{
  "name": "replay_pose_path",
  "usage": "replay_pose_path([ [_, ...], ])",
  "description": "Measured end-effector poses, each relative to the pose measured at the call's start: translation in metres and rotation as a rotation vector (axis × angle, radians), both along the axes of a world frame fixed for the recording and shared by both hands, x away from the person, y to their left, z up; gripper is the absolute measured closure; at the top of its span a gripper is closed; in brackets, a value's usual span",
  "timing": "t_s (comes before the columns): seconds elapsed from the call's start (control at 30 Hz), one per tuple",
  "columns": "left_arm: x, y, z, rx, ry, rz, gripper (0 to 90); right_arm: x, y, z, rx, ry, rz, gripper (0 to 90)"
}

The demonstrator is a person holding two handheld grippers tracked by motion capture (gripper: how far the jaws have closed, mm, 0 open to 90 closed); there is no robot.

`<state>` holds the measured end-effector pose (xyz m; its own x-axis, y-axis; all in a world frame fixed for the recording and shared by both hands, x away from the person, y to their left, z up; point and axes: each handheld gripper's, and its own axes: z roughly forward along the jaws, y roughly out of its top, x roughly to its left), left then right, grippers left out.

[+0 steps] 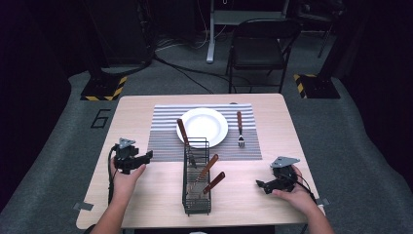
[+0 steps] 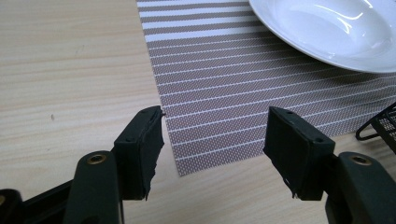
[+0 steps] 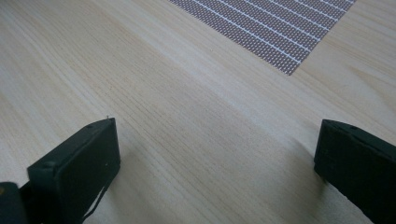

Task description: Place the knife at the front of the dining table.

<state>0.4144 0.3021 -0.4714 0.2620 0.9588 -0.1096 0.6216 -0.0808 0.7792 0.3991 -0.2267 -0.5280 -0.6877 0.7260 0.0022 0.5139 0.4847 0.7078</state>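
Note:
My left gripper (image 1: 148, 155) hovers at the table's left, pointing toward the striped placemat (image 1: 165, 141). Its jaws stand open with nothing between them, over the mat's near corner (image 2: 224, 79) in the left gripper view (image 2: 215, 126). My right gripper (image 1: 259, 184) rests low at the right front. It is wide open over bare wood (image 3: 217, 135), with the mat's corner (image 3: 280, 28) farther off. A white plate (image 1: 202, 126) (image 2: 336, 32) sits on the mat. A black wire rack (image 1: 185, 180) (image 2: 380, 126) holds wood-handled cutlery (image 1: 209, 165), and one handle (image 1: 182, 131) leans by the plate.
A wood-handled fork (image 1: 239, 129) lies on the mat to the right of the plate. A black folding chair (image 1: 260, 44) stands beyond the table's far edge. Bare wood lies between each gripper and the rack.

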Motion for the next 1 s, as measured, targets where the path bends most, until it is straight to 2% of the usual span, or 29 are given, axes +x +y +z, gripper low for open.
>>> replay_pose_path([
  [0.23,0.000,-0.004,0.004,-0.009,-0.017,-0.019,39.2,0.000,0.000,0.000,0.000,0.000,0.000,0.0],
  [0.47,-0.002,-0.008,0.015,-0.051,-0.034,-0.055,39.7,0.000,0.000,0.000,-0.001,-0.003,0.002,0.0],
  [0.63,-0.002,-0.013,0.021,-0.051,-0.029,-0.075,41.6,0.000,0.000,0.000,-0.001,-0.003,0.002,0.0],
  [0.77,-0.001,-0.023,0.028,-0.054,-0.028,-0.112,44.3,0.000,0.000,0.000,0.000,-0.001,0.000,0.0],
  [1.0,-0.003,-0.035,0.031,-0.046,-0.019,-0.164,48.0,0.000,0.000,0.000,-0.002,-0.001,0.000,0.0],
])
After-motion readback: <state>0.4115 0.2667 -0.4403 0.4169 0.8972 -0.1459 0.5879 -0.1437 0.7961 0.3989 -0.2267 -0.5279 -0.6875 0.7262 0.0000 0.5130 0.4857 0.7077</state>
